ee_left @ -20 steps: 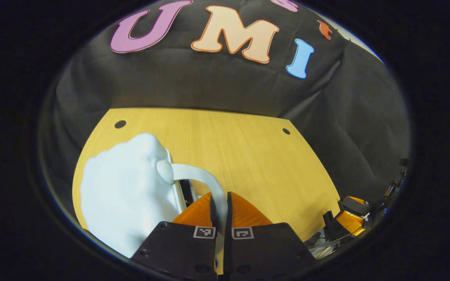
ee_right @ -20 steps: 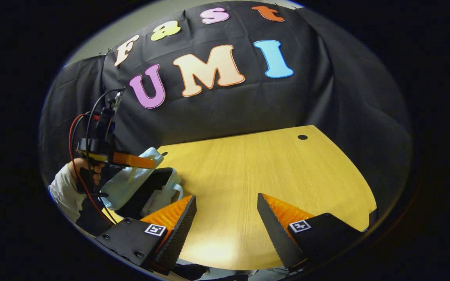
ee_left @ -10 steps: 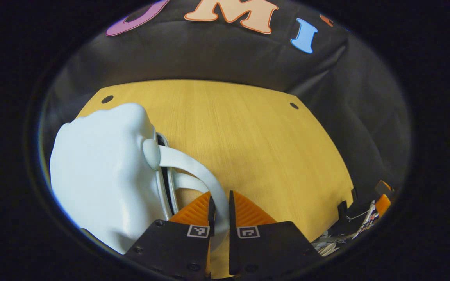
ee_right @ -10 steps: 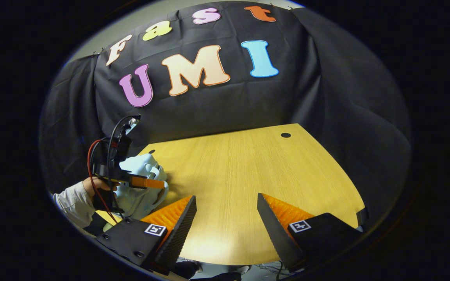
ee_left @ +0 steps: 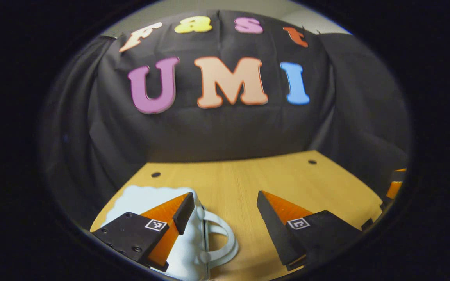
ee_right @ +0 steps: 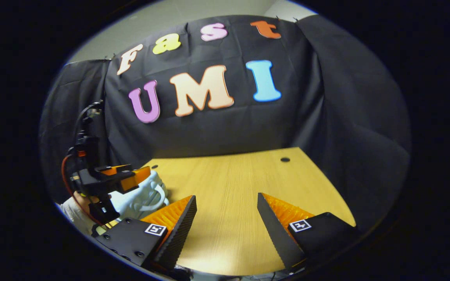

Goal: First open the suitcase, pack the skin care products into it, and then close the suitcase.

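- The left tongs (ee_left: pixel 225 203) are spread wide with nothing between the fingers; they hang just above the near-left part of the wooden table (ee_left: pixel 248 183).
- The suitcase (ee_left: pixel 139 197), a small pale blue case, lies closed on the table below the left tongs' left finger, which hides part of its top.
- Its white handle (ee_left: pixel 225 242) curves out from the case's right side, below the gap between the fingers and not touched by either one.
- In the right gripper view the same suitcase (ee_right: pixel 139 199) sits at the table's (ee_right: pixel 240 187) left edge, with the left tongs (ee_right: pixel 131 177) just above it, and a light sleeve (ee_right: pixel 70 208) shows beneath them.
- The right tongs (ee_right: pixel 227 203) are also wide open and hold nothing; they hover over bare wood near the front of the table, well apart from the suitcase.
- At the far right edge of the left gripper view an orange part (ee_left: pixel 395 187) shows; I cannot tell for sure what it is.
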{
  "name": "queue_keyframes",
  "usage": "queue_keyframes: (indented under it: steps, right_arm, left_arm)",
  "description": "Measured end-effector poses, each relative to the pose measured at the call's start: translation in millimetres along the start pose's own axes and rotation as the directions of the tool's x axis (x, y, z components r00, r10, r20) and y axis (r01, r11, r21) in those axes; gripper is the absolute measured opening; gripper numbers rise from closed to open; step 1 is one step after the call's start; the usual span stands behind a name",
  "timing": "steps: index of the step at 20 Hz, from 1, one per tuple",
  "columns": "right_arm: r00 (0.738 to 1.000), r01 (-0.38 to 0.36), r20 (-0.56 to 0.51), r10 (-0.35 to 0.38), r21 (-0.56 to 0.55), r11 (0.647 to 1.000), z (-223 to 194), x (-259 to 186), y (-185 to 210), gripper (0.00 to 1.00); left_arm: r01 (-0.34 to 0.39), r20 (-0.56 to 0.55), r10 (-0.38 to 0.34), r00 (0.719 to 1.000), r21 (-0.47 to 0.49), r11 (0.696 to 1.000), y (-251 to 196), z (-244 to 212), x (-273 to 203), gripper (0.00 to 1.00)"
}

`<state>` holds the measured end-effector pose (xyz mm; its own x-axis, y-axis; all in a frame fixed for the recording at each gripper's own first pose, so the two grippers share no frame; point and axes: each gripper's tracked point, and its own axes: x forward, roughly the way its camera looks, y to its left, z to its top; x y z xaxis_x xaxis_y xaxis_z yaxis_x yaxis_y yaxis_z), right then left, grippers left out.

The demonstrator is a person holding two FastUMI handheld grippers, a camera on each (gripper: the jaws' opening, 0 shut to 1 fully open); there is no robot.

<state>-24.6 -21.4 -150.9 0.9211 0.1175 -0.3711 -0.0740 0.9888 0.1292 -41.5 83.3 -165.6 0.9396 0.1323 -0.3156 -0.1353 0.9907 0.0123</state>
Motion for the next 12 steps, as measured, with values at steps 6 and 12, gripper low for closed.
queue_keyframes:
  steps: [6, 12]
  right_arm:
    - [0.906, 0.080, 0.423, -0.016, -0.135, 0.988, 136, -23, 29, 0.98]
    - [0.883, 0.053, 0.470, -0.007, -0.085, 0.995, 158, -21, 66, 0.99]
  left_arm:
    - [-0.021, 0.172, 0.031, 0.985, -0.058, 0.998, 13, 88, -65, 0.95]
    - [-0.004, 0.225, 0.004, 0.974, 0.000, 1.000, 29, 118, -95, 0.95]
